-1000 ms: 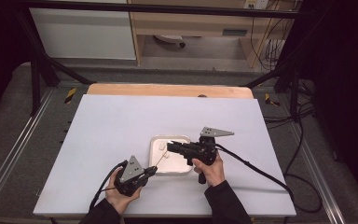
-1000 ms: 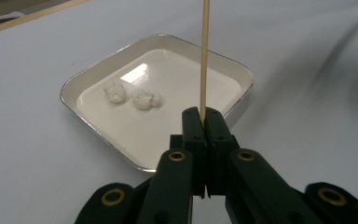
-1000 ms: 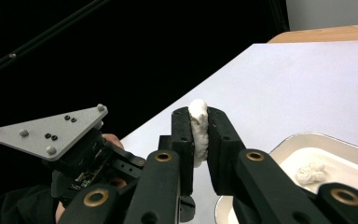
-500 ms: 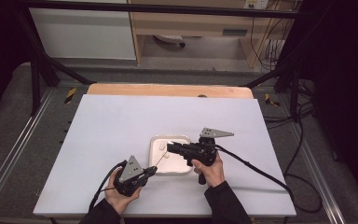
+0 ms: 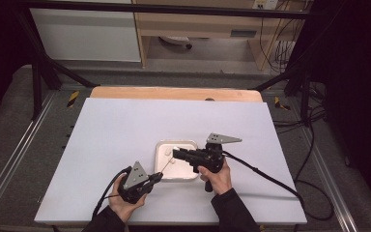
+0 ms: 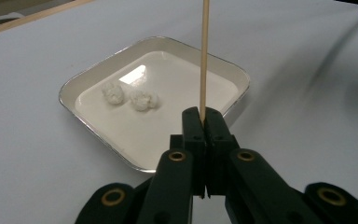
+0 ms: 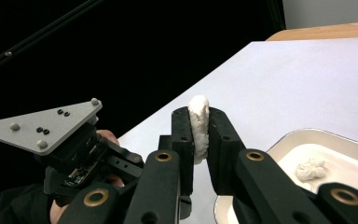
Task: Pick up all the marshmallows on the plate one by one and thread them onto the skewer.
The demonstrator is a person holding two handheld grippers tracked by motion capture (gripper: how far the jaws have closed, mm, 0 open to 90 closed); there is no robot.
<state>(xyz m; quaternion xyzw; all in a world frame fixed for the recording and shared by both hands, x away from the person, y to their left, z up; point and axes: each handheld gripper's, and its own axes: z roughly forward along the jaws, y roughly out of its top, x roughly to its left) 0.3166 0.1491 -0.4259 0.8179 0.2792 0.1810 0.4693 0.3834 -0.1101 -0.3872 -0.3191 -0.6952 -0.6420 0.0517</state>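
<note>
White lump [image 7: 199, 128] in right gripper [image 7: 199, 122]

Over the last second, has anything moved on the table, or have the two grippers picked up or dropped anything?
Nothing has visibly changed. The left gripper stays shut on the wooden stick, and the right gripper stays shut on a white lump by the tray. Both hands kept their places, and two more white lumps lie in the tray as before.
</note>
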